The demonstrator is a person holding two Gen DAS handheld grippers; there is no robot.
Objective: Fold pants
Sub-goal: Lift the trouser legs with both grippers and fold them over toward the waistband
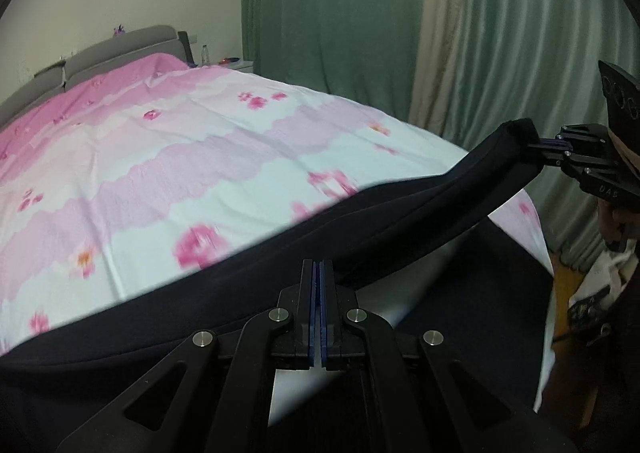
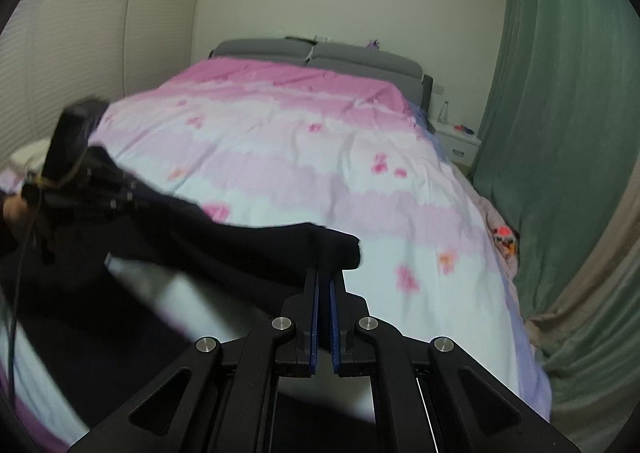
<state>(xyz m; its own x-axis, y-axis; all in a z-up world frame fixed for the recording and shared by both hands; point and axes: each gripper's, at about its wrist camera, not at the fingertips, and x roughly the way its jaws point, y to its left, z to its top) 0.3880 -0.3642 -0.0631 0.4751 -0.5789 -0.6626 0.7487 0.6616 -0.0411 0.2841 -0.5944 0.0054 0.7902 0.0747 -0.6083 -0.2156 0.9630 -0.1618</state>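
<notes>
Your left gripper (image 1: 319, 269) has its jaws pressed together on the upper edge of the black pants (image 1: 360, 221), with the dark cloth running out from its tips. Your right gripper (image 2: 324, 277) is likewise clamped, its blue pads nearly closed on a thick bunched corner of the same pants (image 2: 256, 253). From the left wrist view you can see the right gripper (image 1: 538, 143) off to the right, pinching the rolled end of the cloth, which stretches taut between your two grippers and is raised above the bed (image 1: 160, 157). The lower part of the pants hangs down toward the near end of the bed, over the pink and white flowered cover (image 2: 320, 157). Green curtains (image 1: 328, 13) hang beside the bed, and a small white nightstand (image 2: 458, 143) stands by the grey headboard (image 2: 320, 57).
</notes>
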